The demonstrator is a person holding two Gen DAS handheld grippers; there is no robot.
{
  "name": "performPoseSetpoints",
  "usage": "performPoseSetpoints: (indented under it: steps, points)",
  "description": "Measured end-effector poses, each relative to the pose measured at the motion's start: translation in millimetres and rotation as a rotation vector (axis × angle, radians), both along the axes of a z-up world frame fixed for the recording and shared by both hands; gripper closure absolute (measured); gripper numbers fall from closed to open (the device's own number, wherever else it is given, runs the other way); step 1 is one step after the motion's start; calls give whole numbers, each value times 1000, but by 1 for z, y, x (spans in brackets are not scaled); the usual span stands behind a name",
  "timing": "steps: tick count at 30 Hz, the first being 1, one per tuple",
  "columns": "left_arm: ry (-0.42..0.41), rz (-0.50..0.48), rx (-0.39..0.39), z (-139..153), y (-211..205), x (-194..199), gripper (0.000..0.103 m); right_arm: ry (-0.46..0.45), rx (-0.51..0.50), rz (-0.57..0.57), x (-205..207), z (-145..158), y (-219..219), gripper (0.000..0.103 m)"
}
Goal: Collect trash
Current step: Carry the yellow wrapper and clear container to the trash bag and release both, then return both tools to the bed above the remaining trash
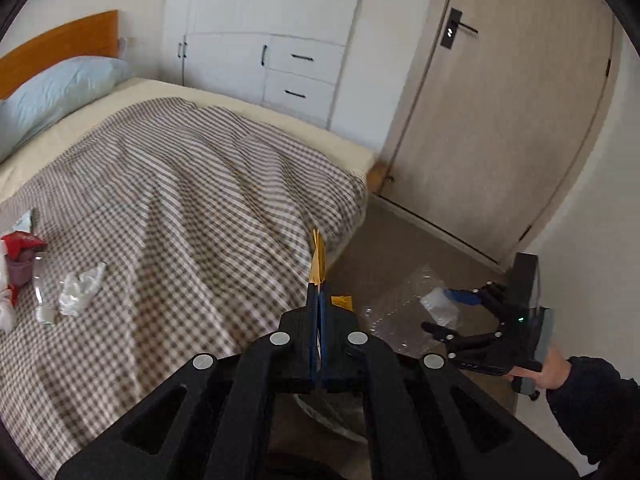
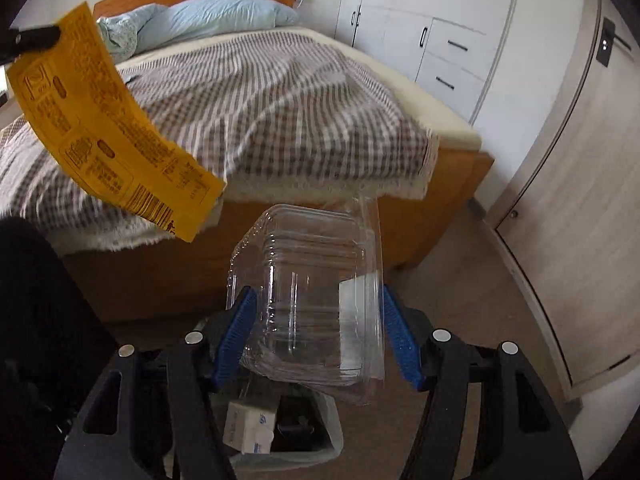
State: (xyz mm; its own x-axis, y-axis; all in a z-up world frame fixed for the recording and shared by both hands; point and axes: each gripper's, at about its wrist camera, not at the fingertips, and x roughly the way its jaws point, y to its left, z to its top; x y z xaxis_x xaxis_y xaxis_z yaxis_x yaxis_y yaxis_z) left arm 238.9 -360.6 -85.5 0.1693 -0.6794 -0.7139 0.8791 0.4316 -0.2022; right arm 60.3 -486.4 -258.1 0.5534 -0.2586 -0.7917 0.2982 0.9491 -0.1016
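Observation:
My left gripper (image 1: 319,286) is shut on a yellow printed wrapper (image 1: 319,258), seen edge-on above the bed's foot corner; the wrapper also shows flat in the right wrist view (image 2: 108,124). My right gripper (image 2: 316,320) is shut on a clear plastic clamshell container (image 2: 308,304) and holds it above a bin lined with a white bag (image 2: 332,436) on the floor. The right gripper with the container also shows in the left wrist view (image 1: 452,312). On the bed lie a crumpled white tissue (image 1: 80,288), a clear bottle (image 1: 42,292) and red and white wrappers (image 1: 18,248).
A bed with a checked cover (image 1: 180,184), blue pillow (image 1: 56,92) and wooden frame (image 2: 160,268) fills the left. White wardrobe with drawers (image 1: 300,76) stands behind it. A closed door (image 1: 500,128) is at the right. A white box (image 2: 250,424) lies in the bin.

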Motion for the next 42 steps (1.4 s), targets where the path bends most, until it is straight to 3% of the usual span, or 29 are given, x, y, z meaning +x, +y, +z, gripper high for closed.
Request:
performPoseSetpoints:
  steps: [4, 9, 20, 24, 29, 31, 33, 34, 36, 38, 42]
  points:
    - [65, -41, 128, -42, -36, -11, 103, 77, 31, 15, -6, -59, 0, 42]
    - [61, -79, 288, -98, -72, -26, 103, 134, -3, 16, -10, -117, 4, 42]
    - [33, -162, 564, -212, -154, -47, 103, 223, -84, 90, -11, -175, 13, 41]
    - [-24, -227, 586, -238, -176, -64, 103, 278, -43, 102, -14, -189, 8, 40]
    - [-113, -376, 526, -261, -191, -87, 102, 301, 85, 64, -17, -206, -2, 40]
    - [-120, -375, 540, -273, -194, -88, 100, 292, 108, 43, -20, -205, -4, 40]
    - [-65, -361, 538, -283, -197, -83, 97, 281, 136, 13, -23, -202, -9, 40]
    - [-63, -333, 556, -289, -198, -78, 88, 272, 150, -4, -25, -200, -10, 40]
    - [-42, -293, 573, -295, -196, -70, 82, 253, 182, -35, -29, -195, -18, 40]
    - [-24, -244, 580, -296, -192, -60, 73, 233, 210, -55, -35, -187, -19, 40]
    - [32, -184, 536, -281, -180, -43, 68, 216, 226, -83, -40, -183, -15, 36]
